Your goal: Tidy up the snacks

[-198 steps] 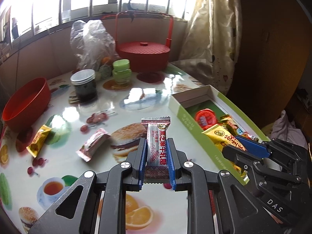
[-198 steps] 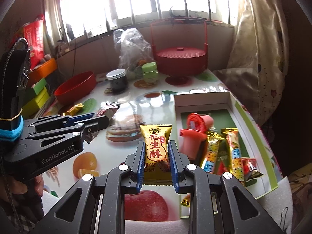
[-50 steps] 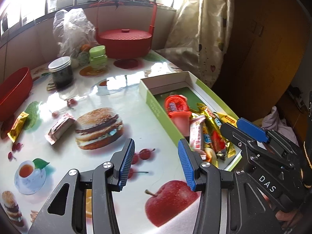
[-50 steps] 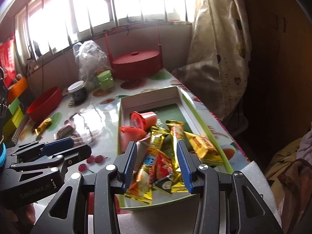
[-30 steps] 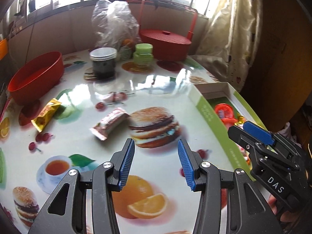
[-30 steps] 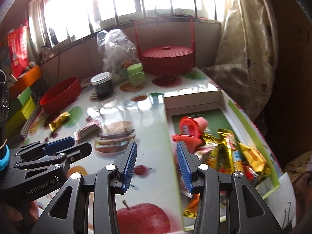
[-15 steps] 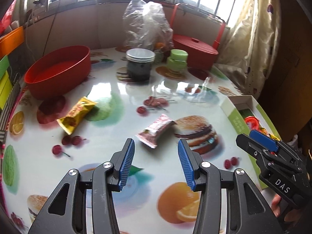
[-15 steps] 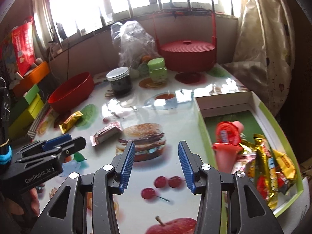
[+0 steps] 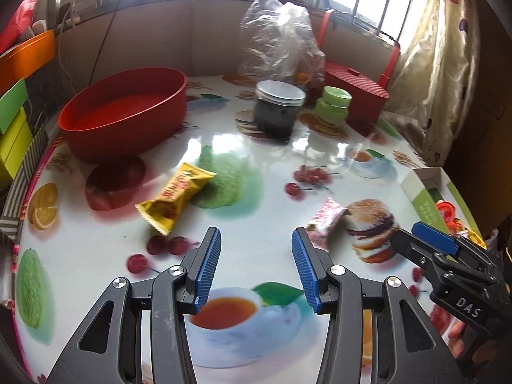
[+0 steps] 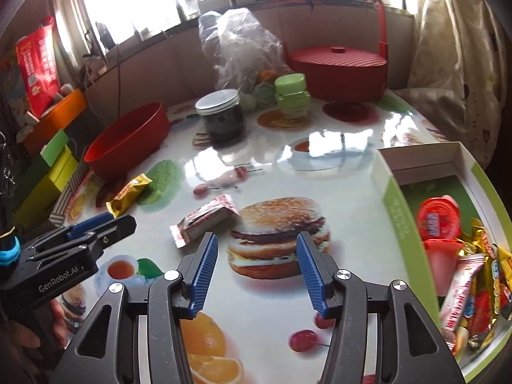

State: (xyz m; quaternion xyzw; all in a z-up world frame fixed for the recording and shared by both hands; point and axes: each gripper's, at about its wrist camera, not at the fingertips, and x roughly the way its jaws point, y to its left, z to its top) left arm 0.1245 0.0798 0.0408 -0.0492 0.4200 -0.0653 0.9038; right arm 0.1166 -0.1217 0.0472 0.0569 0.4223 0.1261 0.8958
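Observation:
A yellow snack bar (image 9: pixel 174 196) lies on the fruit-print table, ahead and left of my open, empty left gripper (image 9: pixel 256 267); it also shows in the right wrist view (image 10: pixel 128 194). A red-and-white snack bar (image 10: pixel 204 219) lies just ahead and left of my open, empty right gripper (image 10: pixel 256 275), and shows in the left wrist view (image 9: pixel 326 220). The green-rimmed box (image 10: pixel 396 211) at the right holds several wrapped snacks and red jelly cups (image 10: pixel 438 217).
A red bowl (image 9: pixel 128 112) stands at the back left. A dark jar (image 9: pixel 278 108), a green jar (image 9: pixel 332 105), a plastic bag (image 9: pixel 278 38) and a red lidded basket (image 10: pixel 336 70) stand at the back. Coloured boxes (image 10: pixel 48 166) line the left table edge.
Both grippers have let go of their snack bars into the box and opened. Both have swung left over the table towards the two loose bars.

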